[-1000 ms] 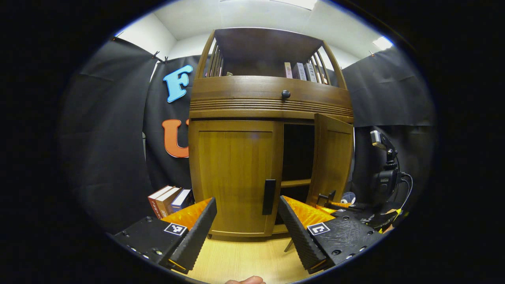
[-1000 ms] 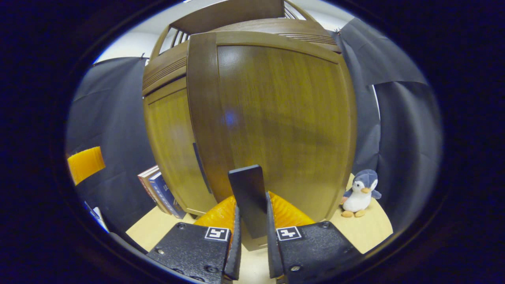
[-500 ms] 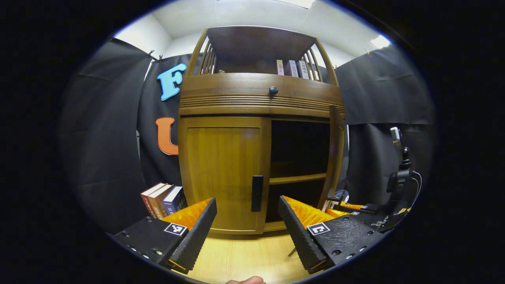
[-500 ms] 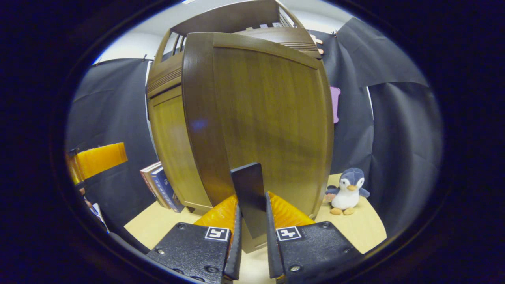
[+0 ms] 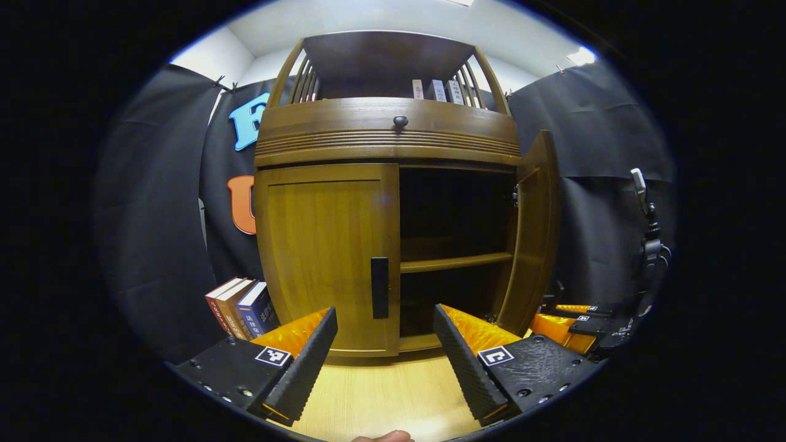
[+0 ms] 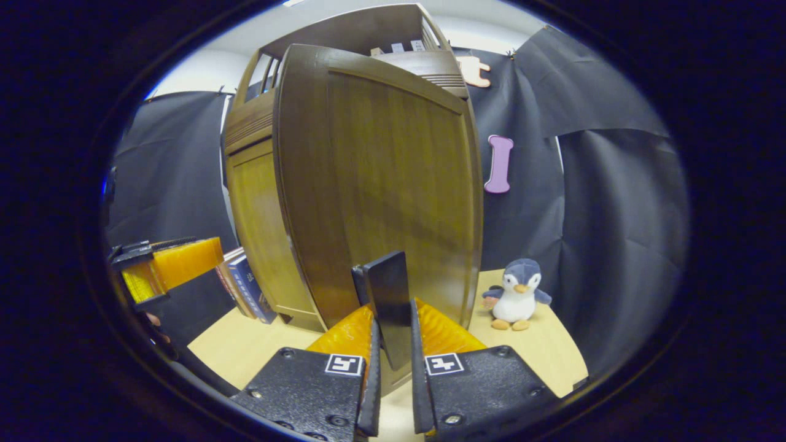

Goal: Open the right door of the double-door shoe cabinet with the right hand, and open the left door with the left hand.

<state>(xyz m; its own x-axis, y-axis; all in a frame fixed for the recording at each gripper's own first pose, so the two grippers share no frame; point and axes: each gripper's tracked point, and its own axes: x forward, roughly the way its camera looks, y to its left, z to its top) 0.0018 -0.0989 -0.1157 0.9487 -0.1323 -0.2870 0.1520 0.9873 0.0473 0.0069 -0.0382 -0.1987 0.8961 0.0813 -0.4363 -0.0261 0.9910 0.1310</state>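
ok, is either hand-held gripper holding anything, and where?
The right hand-held gripper is shut on the right door's handle, gripping its lower part. The left hand-held gripper is open and holds nothing.

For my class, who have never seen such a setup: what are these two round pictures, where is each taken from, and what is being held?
A person holds a two-finger gripper in each hand, and a camera rides on each, looking along its fingers. In the left gripper view, the left gripper is open, facing the shoe cabinet. The left door is closed, its handle untouched; the right door stands open, showing a shelf. In the right gripper view, the right gripper is shut on the right door's handle. On the wooden floor stand books and a toy penguin.
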